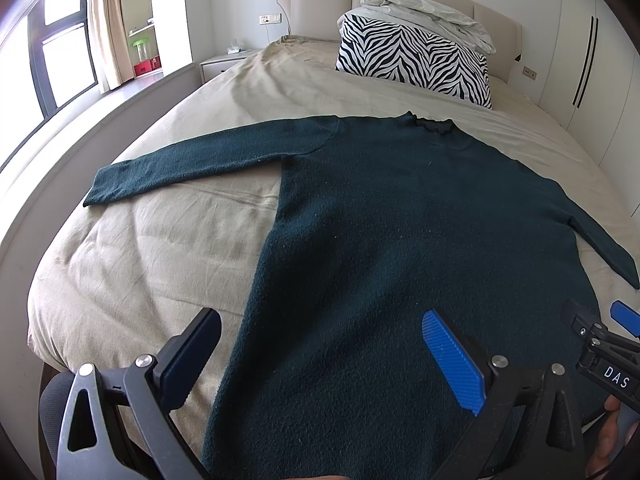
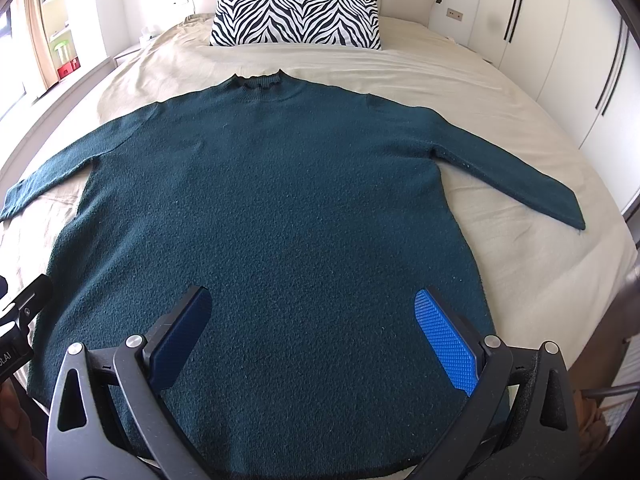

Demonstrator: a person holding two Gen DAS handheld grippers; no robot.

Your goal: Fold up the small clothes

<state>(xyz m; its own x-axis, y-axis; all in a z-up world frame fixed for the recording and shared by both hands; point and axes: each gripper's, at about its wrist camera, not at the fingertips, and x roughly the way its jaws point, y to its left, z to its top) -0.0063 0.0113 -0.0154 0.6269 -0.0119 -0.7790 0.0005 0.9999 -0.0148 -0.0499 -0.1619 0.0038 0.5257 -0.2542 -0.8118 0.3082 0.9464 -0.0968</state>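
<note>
A dark green knit sweater [image 1: 400, 240] lies flat and face up on the beige bed [image 1: 160, 260], both sleeves spread out, collar toward the headboard. It also shows in the right wrist view [image 2: 288, 200]. My left gripper [image 1: 320, 344] is open and empty, hovering over the sweater's lower left edge. My right gripper [image 2: 312, 328] is open and empty over the sweater's lower middle, near the hem. The right gripper's tip also shows at the right edge of the left wrist view [image 1: 600, 340].
A zebra-print pillow [image 1: 416, 60] with a folded white quilt [image 1: 428, 12] on top sits at the headboard. A nightstand [image 1: 224, 62] and window are to the left, white wardrobe doors [image 2: 560, 60] to the right.
</note>
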